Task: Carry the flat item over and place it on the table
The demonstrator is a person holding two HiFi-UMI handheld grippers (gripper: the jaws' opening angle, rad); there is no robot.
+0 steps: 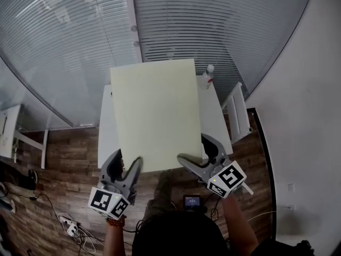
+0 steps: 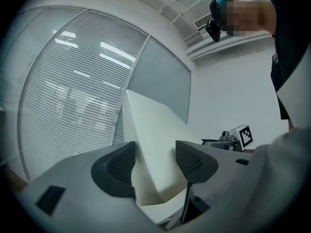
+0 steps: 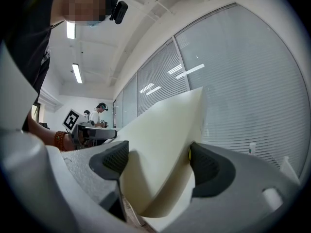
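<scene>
A pale yellow flat board (image 1: 154,113) hangs level over the white table (image 1: 105,135), covering most of its top. My left gripper (image 1: 129,158) is shut on the board's near left corner, and my right gripper (image 1: 193,148) is shut on its near right corner. In the left gripper view the board (image 2: 155,140) runs out between the dark pads (image 2: 119,166), with the gripper (image 2: 155,161) closed on its edge. The right gripper view shows the same board (image 3: 165,140) clamped by that gripper (image 3: 158,164), one jaw above and one below.
A clear bottle (image 1: 208,76) stands at the table's far right corner. A white frame (image 1: 238,111) leans beside the table on the right. Glass walls with blinds (image 1: 69,41) close the far side. Another white desk (image 1: 10,129) stands at the left, and cables (image 1: 69,225) lie on the wooden floor.
</scene>
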